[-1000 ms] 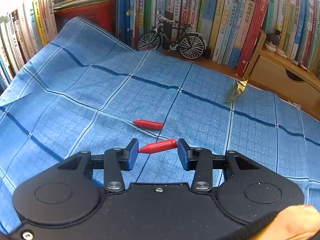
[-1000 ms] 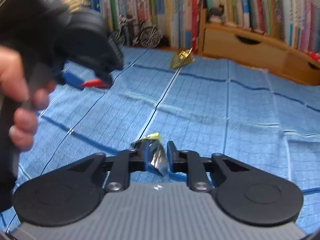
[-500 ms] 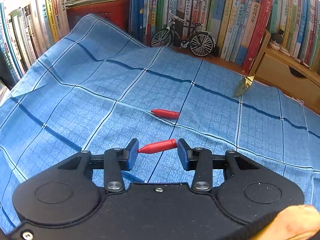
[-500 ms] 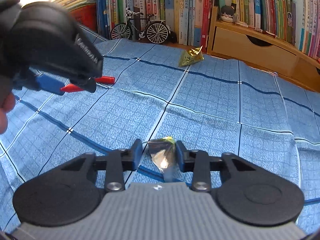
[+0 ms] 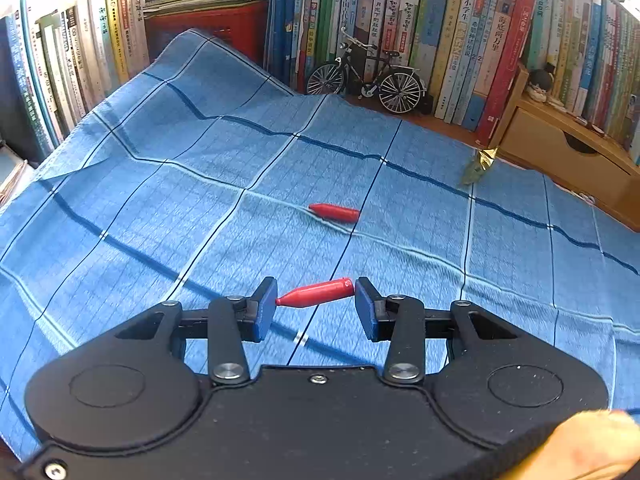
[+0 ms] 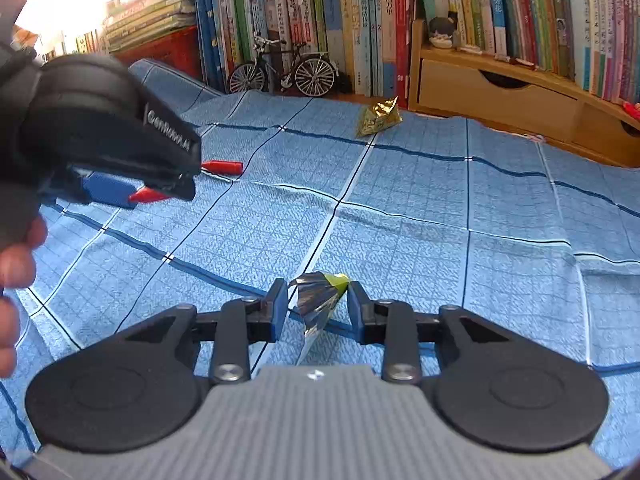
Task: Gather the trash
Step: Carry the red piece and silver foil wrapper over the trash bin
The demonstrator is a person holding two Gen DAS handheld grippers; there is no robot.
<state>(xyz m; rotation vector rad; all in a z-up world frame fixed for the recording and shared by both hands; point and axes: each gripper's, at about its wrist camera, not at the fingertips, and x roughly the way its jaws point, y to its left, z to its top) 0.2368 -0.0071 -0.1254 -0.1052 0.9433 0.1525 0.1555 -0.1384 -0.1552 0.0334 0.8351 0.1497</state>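
Observation:
My left gripper (image 5: 315, 305) is shut on a red cone-shaped cap (image 5: 316, 294), held lengthwise between its blue pads above the blue checked cloth (image 5: 180, 208). A second red cap (image 5: 335, 213) lies on the cloth ahead of it. In the right wrist view, a crumpled silver and green foil wrapper (image 6: 320, 300) sits between the pads of my right gripper (image 6: 318, 308). The jaws are closing on it and its top corners touch both pads. The left gripper (image 6: 160, 194) shows there at the left, held in a hand (image 6: 16, 248). A gold wrapper (image 6: 378, 118) lies far back.
Books (image 5: 400, 20) line the back and left walls. A model bicycle (image 5: 366, 80) stands at the cloth's far edge, and a wooden drawer shelf (image 6: 500, 96) is at the back right. The gold wrapper (image 5: 478, 166) lies just in front of that shelf.
The left gripper has pulled back with the red cap, so the cap on the cloth looks farther off. The right jaws spread around the foil wrapper, then narrowed again.

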